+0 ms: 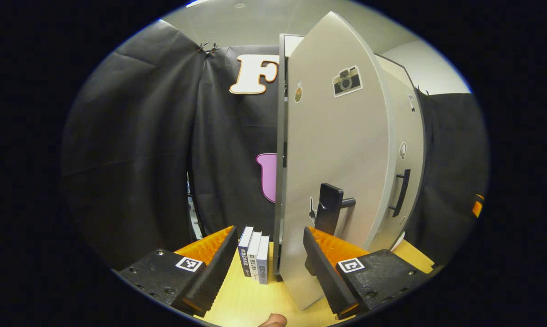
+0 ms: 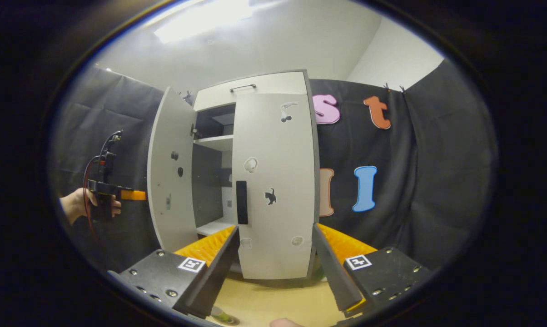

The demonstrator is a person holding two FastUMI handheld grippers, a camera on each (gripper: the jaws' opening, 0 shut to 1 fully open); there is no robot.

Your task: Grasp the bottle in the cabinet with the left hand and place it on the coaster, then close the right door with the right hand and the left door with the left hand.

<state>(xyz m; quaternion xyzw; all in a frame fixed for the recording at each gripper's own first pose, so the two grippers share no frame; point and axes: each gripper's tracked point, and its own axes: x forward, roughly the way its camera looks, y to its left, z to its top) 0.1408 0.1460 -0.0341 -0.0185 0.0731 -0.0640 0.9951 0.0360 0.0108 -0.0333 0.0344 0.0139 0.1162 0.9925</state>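
In the left gripper view, the left gripper (image 1: pixel 269 268) hovers low over the desk (image 1: pixel 251 299) with its jaws apart and nothing between them. The cabinet's left door (image 1: pixel 332 172) stands ajar; its lower edge reaches down between the jaws, close against the inner side of the right-hand finger, and I cannot tell whether they touch. The door's dark handle (image 1: pixel 329 210) sits just above that finger. Three books (image 1: pixel 254 254) stand upright on the desk just left of the cabinet, in the gap between the jaws.

In the right gripper view, the right gripper (image 2: pixel 273 268) faces the cabinet (image 2: pixel 255 86), jaws apart and empty. The right door (image 2: pixel 275 181) is closed, its bottom between the jaws but farther off. A hand (image 2: pixel 76 204) holds the other gripper behind the open left door.
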